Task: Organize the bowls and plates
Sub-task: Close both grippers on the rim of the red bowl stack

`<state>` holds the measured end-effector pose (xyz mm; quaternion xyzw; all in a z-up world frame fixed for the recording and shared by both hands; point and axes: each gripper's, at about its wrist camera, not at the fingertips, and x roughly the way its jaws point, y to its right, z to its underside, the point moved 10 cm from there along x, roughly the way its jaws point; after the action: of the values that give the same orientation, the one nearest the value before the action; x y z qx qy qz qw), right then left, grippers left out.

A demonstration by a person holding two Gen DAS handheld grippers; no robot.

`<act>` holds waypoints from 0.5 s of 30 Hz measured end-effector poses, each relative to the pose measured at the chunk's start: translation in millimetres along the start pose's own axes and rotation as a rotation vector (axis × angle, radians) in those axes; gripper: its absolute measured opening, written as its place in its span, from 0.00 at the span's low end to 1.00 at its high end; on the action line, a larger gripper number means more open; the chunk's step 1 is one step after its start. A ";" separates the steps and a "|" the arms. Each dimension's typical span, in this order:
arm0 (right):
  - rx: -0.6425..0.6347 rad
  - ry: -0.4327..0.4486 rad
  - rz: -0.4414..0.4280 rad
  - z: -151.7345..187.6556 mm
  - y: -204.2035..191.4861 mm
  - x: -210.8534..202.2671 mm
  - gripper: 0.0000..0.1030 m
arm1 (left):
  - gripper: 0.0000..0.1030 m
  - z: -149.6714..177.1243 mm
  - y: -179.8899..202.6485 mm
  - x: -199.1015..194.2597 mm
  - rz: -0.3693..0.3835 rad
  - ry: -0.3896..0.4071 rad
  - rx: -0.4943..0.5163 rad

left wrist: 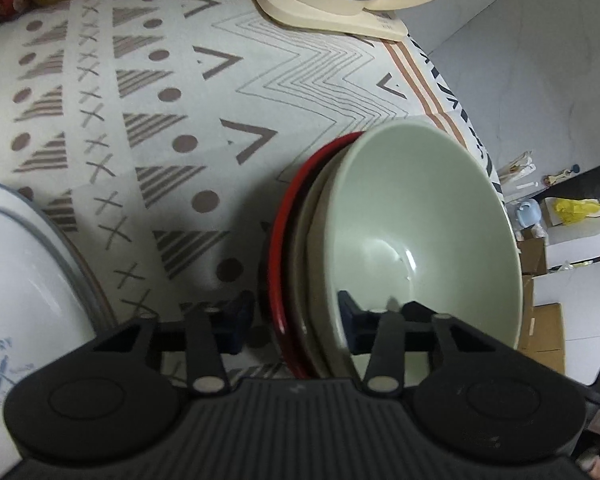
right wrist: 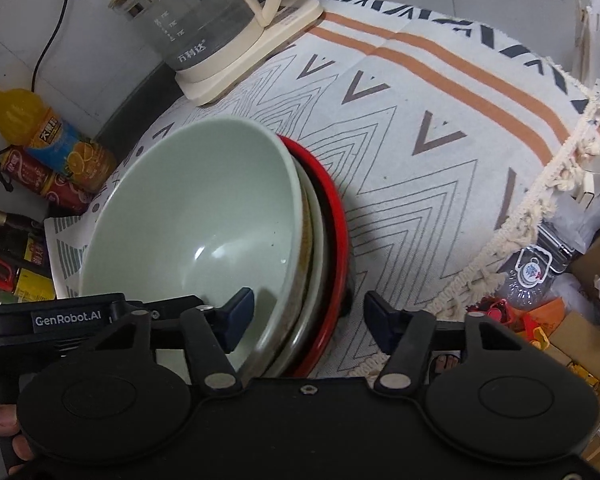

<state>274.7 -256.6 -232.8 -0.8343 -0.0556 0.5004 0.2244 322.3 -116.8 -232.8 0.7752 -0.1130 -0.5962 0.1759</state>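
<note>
A pale green bowl [left wrist: 420, 232] sits in a stack with a beige dish [left wrist: 306, 240] and a red-rimmed plate [left wrist: 278, 248] under it. The stack is tilted above the patterned tablecloth [left wrist: 140, 120]. My left gripper [left wrist: 296, 316] straddles the stack's near rim, one finger outside the red plate, one inside the bowl. In the right wrist view the same bowl [right wrist: 196, 208], beige dish [right wrist: 318, 248] and red plate [right wrist: 336, 216] sit between the fingers of my right gripper [right wrist: 308, 316], whose jaws stand wide around the opposite rim. A white bowl [left wrist: 16, 300] with blue print is at the left.
A glass kettle on a cream base [right wrist: 204, 28] stands at the table's back. Juice bottle [right wrist: 40, 128] and red can [right wrist: 44, 180] stand at the back left. The table edge with fringe [right wrist: 540, 188] drops to cluttered floor with boxes [left wrist: 540, 320].
</note>
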 end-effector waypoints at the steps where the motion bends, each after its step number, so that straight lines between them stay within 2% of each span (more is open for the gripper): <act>1: -0.005 -0.002 -0.006 0.7 -1.5 1.5 0.51 | 0.38 -0.3 -0.3 -0.2 0.000 0.006 -0.007; 5: -0.033 0.012 0.001 1.5 -2.9 2.7 0.49 | 0.38 0.4 0.1 -0.4 0.002 0.019 -0.005; 10: -0.027 0.010 -0.007 -3.0 1.2 2.8 0.38 | 0.36 1.4 0.3 -4.9 0.000 0.021 0.012; 15: -0.046 0.039 -0.021 -7.4 -5.9 -2.2 0.37 | 0.36 -0.3 -2.4 -14.3 0.014 0.048 0.000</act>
<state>280.7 -254.4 -225.5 -0.8483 -0.0715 0.4801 0.2117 318.7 -109.0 -221.0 0.7885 -0.1140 -0.5761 0.1828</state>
